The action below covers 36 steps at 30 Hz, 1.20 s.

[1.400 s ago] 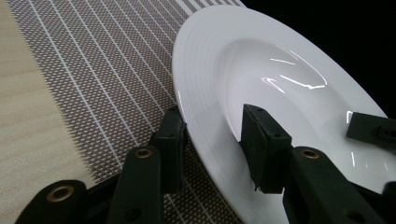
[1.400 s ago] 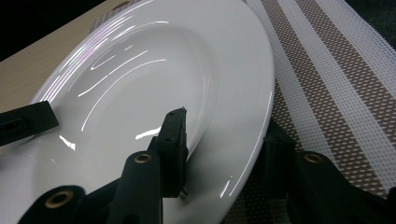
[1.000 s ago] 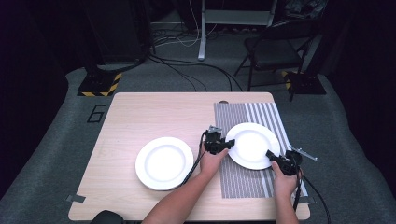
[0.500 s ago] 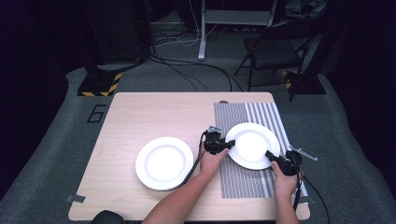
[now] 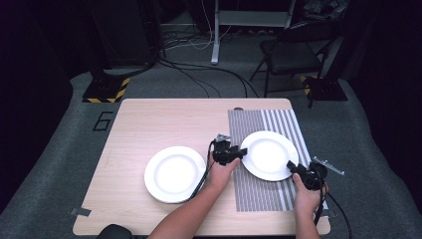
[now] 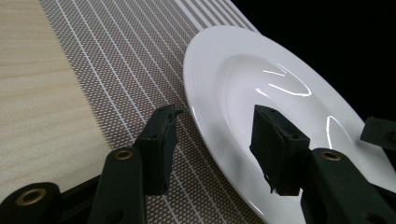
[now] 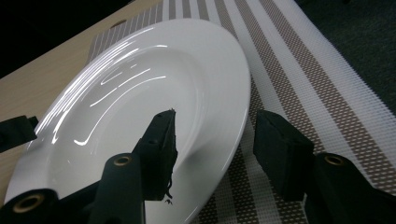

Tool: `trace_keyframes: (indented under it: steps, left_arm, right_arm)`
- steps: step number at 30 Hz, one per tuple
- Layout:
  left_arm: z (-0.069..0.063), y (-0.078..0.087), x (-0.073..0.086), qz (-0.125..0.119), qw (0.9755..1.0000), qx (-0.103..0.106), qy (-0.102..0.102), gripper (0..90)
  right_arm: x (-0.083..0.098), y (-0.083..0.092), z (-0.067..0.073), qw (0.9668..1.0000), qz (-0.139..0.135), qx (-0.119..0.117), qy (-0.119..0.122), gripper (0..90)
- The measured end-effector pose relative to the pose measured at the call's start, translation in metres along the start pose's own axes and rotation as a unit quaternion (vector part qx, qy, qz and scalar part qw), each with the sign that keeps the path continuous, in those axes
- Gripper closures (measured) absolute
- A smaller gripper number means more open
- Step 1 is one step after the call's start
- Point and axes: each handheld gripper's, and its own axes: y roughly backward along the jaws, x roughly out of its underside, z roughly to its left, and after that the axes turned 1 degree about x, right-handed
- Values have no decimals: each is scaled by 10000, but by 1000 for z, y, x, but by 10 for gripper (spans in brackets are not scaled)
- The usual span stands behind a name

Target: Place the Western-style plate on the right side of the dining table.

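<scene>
Holding our left gripper (image 6: 212, 135) and right gripper (image 7: 215, 140), we have just been opening both. Their jaws stand loose around the round, shiny white plate (image 5: 268, 155) on the striped woven mat (image 5: 259, 191).

Plate (image 5: 269, 155) on placemat (image 5: 263, 191); second plate (image 5: 174, 174) left.

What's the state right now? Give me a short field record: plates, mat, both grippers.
plate in hand: white plate, lying on the striped placemat
other plate: second white plate, on bare wood of the table, untouched
left gripper: astride the plate's rim, jaws have just been opening, pads off the rim
right gripper: astride the opposite rim, jaws have just been opening, pads off the rim
likely status: plate set down and being let go
</scene>
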Motion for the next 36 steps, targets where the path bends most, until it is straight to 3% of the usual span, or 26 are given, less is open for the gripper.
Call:
trace_keyframes:
  steps: [3,7,11,17,19,25,36]
  left_arm:
    - [-1,8,-3,-23,10000,18,-35,504]
    - [3,12,-4,122,9999,108,-14,500]
    - [3,21,-8,61,9998,178,51,500]
    - [-2,38,-18,-118,9995,252,-135,502]
    - [-3,45,-22,-120,9994,194,-272,501]
    - [3,59,-28,6,9996,27,-266,496]
    - [23,104,-36,-189,9991,-211,-323,497]
  right_arm:
    - [-2,5,-1,9999,-81,31,-90,477]
    - [-5,10,0,9999,-144,48,20,462]
    - [-7,14,10,9998,-159,-33,151,457]
    - [-10,18,30,9988,-217,-198,396,450]
    - [-12,19,35,9983,-244,-253,470,448]
    - [-15,23,48,9972,-272,-424,549,437]
    - [-17,23,72,9941,-189,-746,766,431]
